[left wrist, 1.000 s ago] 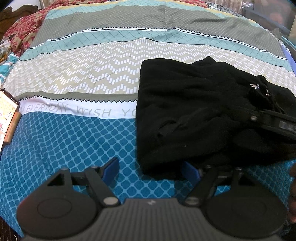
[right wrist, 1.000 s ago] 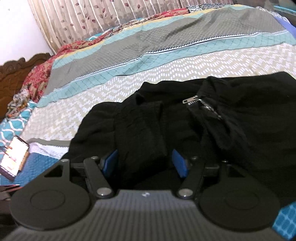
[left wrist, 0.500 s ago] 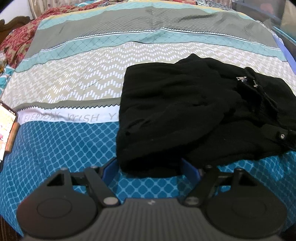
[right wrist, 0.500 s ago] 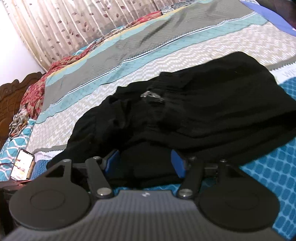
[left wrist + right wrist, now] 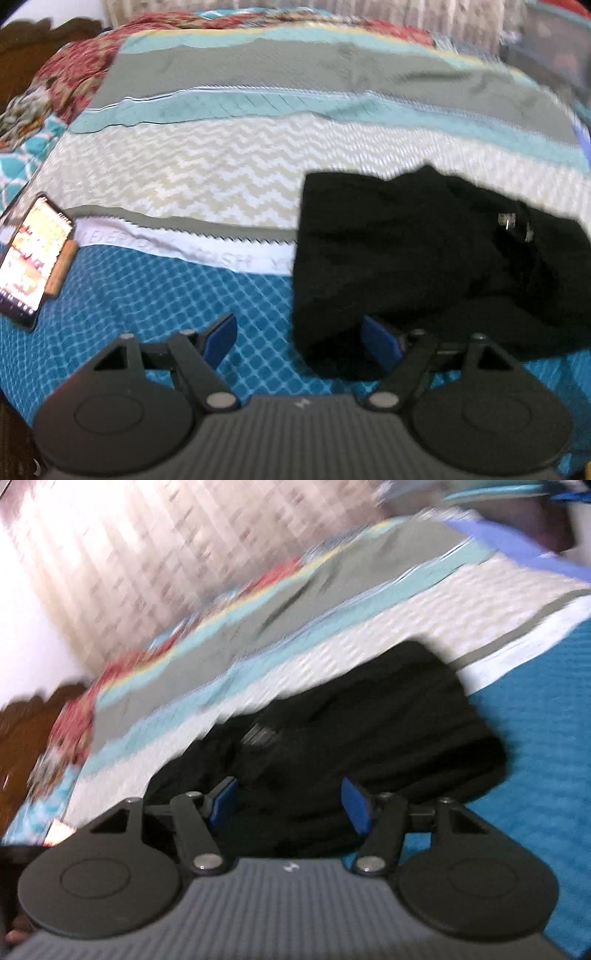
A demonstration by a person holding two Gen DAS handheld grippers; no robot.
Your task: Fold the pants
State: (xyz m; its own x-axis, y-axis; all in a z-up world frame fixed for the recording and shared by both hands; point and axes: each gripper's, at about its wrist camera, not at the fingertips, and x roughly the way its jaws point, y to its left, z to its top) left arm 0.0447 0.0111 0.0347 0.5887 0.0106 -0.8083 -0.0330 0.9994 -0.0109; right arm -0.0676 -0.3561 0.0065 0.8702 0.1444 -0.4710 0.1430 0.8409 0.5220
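Judging the risks first: both grippers stand with jaws apart and hold nothing. The left gripper hangs over the blue-diamond bedsheet, its right pad at the near edge of the pants; a careless pass could snag that edge and drag the bundle open. The right gripper frames the pants' near hem; its view is smeared, so contact cannot be told. The pants lie on the bed as a black, lumpy, roughly rectangular bundle, zipper showing on top. Further left, a lit phone sits at the bed's edge.
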